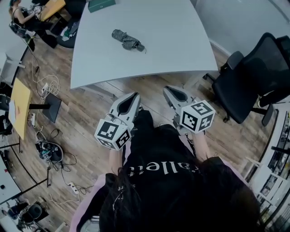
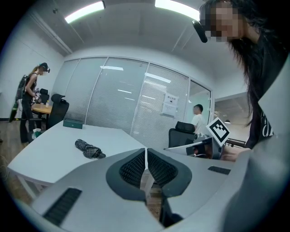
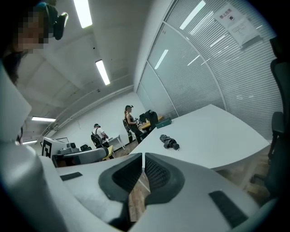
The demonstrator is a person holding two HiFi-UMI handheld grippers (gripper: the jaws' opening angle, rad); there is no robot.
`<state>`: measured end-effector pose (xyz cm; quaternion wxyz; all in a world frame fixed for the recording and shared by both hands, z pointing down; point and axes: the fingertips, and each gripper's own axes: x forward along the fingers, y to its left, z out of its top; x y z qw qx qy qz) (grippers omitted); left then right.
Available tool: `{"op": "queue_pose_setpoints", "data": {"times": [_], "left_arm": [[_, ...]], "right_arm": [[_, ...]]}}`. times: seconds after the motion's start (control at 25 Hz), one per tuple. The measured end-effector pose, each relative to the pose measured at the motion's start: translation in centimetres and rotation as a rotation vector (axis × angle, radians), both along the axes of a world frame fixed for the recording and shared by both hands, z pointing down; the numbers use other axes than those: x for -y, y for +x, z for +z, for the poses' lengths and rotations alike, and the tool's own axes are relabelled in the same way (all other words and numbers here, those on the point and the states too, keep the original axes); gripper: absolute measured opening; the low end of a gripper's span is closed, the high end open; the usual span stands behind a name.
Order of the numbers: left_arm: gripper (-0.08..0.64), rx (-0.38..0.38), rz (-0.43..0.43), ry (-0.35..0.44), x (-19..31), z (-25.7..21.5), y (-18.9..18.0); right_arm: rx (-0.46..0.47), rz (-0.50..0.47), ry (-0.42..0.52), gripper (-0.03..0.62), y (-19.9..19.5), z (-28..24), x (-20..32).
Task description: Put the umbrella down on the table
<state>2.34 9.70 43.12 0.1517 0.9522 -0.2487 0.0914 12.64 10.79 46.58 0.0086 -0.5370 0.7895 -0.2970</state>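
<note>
Well, the folded umbrella (image 1: pixel 128 40) already lies on the desk (image 1: pixel 181 50), well in from every edge, so I judge the placing done. My left tool (image 1: pixel 134 96) and right tool (image 1: pixel 167 89) are both closed with nothing between the jaws, and they hang over the wooden floor (image 1: pixel 90 108), short of the desk's near edge.

Little can go wrong unless I reach in again. A closed tool pushed across the top could nudge the umbrella and roll it, though it would have a long way to go before any rim. The green box (image 1: pixel 101 4) at the far edge is well apart from it.

Room is the bigger concern. The black office chair (image 1: pixel 253 77) stands just beside the desk's right corner, and cables (image 1: pixel 50 149) trail over the floor on my left. Straight back between those looks open.
</note>
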Motion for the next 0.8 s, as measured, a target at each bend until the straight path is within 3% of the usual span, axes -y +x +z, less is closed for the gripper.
{"op": "queue_pose_setpoints", "data": {"times": [0.8], "left_arm": [[0.026,0.022,0.023,0.008,-2.8,-0.1,0.6]], "right_arm": [[-0.044,-0.026,0.011,0.029,-0.5,-0.5,-2.7]]}}
